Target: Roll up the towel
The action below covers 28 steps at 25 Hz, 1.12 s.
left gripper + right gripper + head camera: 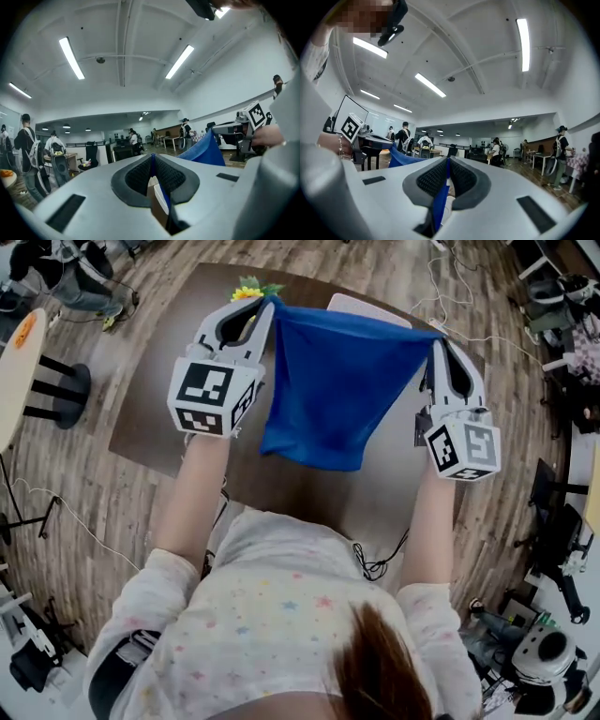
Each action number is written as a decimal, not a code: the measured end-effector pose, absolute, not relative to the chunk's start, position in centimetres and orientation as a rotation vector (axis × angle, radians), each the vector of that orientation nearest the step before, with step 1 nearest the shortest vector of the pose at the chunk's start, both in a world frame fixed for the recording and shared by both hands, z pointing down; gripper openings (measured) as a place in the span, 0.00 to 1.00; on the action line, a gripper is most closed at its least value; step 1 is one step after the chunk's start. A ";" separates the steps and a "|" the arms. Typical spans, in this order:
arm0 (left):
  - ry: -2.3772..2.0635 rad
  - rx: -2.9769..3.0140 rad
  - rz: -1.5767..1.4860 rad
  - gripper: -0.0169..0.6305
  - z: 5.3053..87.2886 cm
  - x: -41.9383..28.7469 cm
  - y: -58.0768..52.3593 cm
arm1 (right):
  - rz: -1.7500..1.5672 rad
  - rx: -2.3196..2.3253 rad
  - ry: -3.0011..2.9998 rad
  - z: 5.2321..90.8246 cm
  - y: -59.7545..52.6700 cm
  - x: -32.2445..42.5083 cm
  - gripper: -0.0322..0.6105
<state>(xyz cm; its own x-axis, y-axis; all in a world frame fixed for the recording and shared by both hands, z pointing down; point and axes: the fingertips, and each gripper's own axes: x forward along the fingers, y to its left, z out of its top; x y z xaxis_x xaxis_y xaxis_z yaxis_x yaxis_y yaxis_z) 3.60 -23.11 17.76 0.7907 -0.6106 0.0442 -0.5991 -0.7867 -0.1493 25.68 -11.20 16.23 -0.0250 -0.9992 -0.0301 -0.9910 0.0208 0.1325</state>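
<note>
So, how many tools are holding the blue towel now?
2. The left tool is shut on the towel at its upper left corner, and the right tool is shut on its upper right corner. No other tool is visible.

Brown table (150,399) on wood floor (103,507); yellow flowers (251,289), pale flat object (361,306) at far edge.

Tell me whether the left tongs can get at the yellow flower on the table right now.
Probably not. The left tongs are shut on a corner of the blue towel, held up above the table with the right tongs. The yellow flower lies past them, but they are full.
</note>
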 end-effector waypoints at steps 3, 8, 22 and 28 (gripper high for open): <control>0.959 -2.891 -0.212 0.06 22.3 4.6 -24.8 | -0.087 2.144 -2.141 20.9 -13.2 26.7 0.08; 0.935 -2.978 -0.318 0.06 27.9 5.7 -26.9 | 0.050 2.131 -2.064 26.9 -14.9 27.7 0.08; 0.871 -3.147 -0.672 0.06 41.9 3.7 -23.3 | 0.457 1.981 -1.960 41.8 -9.5 24.6 0.07; 0.845 -3.197 -0.780 0.06 45.0 2.4 -20.4 | 0.579 1.940 -1.965 44.8 -6.9 23.2 0.08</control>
<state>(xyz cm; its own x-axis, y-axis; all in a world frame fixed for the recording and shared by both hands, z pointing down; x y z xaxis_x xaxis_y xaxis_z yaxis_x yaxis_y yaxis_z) 2.44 -20.45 44.98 0.7746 -0.4024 0.4880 -0.5185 -0.8458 0.1256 23.19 -6.87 44.76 -0.0274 -0.8689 0.4942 -0.9981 -0.0038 -0.0620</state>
